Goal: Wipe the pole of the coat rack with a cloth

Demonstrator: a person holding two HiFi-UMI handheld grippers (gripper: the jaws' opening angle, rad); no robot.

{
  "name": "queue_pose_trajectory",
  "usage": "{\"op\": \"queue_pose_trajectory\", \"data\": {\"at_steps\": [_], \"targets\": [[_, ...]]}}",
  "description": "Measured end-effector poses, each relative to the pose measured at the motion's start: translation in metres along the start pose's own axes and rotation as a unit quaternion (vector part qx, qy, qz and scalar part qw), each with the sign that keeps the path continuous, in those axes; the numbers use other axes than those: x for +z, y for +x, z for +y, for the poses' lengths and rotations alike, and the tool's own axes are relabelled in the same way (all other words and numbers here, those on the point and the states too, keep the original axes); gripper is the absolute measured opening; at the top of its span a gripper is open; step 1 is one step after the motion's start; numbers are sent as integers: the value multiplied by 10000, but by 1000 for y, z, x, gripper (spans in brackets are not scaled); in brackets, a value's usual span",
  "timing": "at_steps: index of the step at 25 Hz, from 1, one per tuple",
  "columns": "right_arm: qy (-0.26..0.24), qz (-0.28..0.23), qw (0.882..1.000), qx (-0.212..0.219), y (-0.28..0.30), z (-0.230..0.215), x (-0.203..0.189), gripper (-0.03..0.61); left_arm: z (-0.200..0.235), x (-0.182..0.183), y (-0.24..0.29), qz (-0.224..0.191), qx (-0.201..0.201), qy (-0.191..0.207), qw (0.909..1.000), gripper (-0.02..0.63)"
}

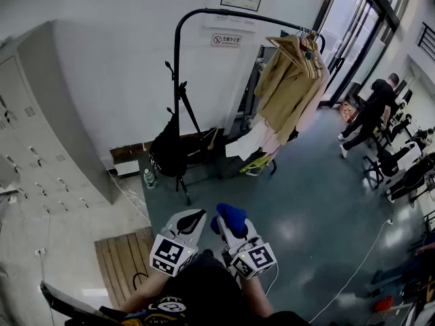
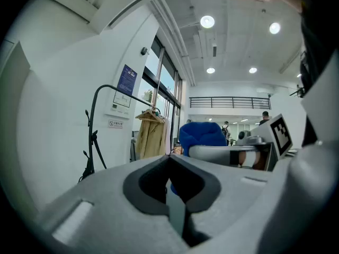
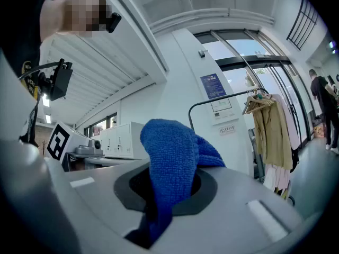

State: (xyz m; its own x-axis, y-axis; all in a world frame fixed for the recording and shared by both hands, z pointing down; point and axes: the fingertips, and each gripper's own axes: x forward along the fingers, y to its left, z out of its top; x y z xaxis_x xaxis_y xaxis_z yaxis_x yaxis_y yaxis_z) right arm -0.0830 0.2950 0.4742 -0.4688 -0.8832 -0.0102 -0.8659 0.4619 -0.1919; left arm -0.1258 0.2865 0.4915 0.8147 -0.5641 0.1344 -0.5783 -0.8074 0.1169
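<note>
My right gripper (image 1: pixel 230 227) has its fingers clenched on the cloth (image 3: pixel 174 148), which bunches up between them and spills over their tips. The left gripper (image 2: pixel 170 159) beside it is closed, empty. The rack's pole (image 1: pixel 177 66) stands far off, well apart from the cloth

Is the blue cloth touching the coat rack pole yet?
Apart. The head view shows the blue cloth clamped in the right gripper, with a stretch of open floor between it and the coat rack pole.
</note>
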Motion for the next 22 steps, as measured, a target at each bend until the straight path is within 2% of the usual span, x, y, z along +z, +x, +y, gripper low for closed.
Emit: {"op": "queue_pose_trajectory", "data": {"at_steps": [13,18,22], "targets": [[98,325,9994,19,28,-20,-16,42,31,-14,24,226,15,-307,9993,2],[86,387,9991,113,57,-54,-9,43,55,1,58,221,119,-269,9993,2],[72,253,9995,147,75,-87,9,42,71,15,89,193,213,-156,9995,2]]}}
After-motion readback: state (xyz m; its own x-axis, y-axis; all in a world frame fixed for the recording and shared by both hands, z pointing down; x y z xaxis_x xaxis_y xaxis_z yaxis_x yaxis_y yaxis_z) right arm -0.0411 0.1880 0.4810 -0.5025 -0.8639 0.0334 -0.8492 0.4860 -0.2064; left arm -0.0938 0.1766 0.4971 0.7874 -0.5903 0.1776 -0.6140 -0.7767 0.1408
